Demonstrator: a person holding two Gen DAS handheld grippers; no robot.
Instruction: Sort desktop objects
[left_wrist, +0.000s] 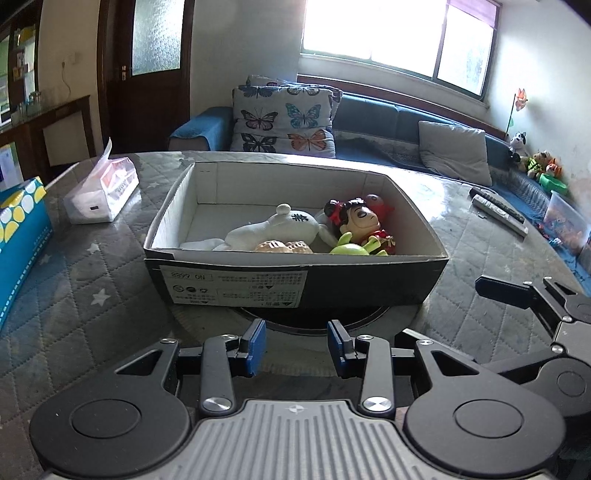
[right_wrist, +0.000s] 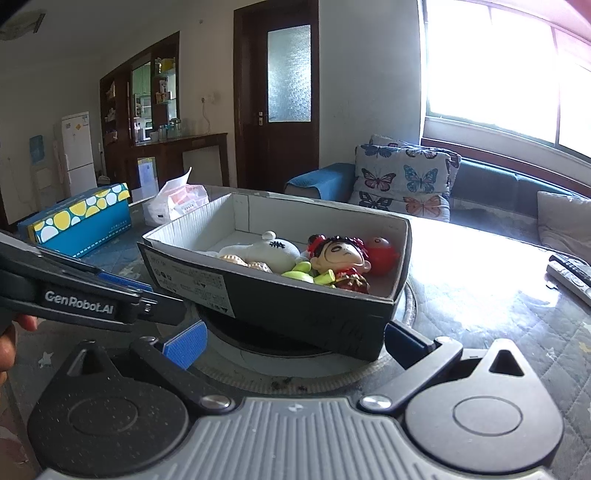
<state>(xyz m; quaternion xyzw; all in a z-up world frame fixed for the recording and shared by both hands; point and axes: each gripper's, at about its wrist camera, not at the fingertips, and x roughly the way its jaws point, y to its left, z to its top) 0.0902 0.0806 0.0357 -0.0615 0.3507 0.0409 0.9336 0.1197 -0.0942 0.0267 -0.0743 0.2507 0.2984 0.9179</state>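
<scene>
A black cardboard box (left_wrist: 295, 282) with a white inside stands on the table in front of both grippers, also in the right wrist view (right_wrist: 295, 306). It holds a white plush toy (left_wrist: 273, 229), a doll with a red bow (left_wrist: 360, 221), a red ball (left_wrist: 380, 203) and a yellow-green piece (left_wrist: 349, 251). My left gripper (left_wrist: 296, 345) is open and empty just short of the box's near wall. My right gripper (right_wrist: 293, 345) is open wide and empty at the box's near corner. It shows at the right of the left wrist view (left_wrist: 517, 291).
A blue box with dots (left_wrist: 18, 225) and a tissue pack (left_wrist: 103, 192) lie at the left on the quilted table cover (left_wrist: 92, 288). Two remote controls (left_wrist: 498, 210) lie at the right. A sofa with cushions (left_wrist: 284, 118) stands behind the table.
</scene>
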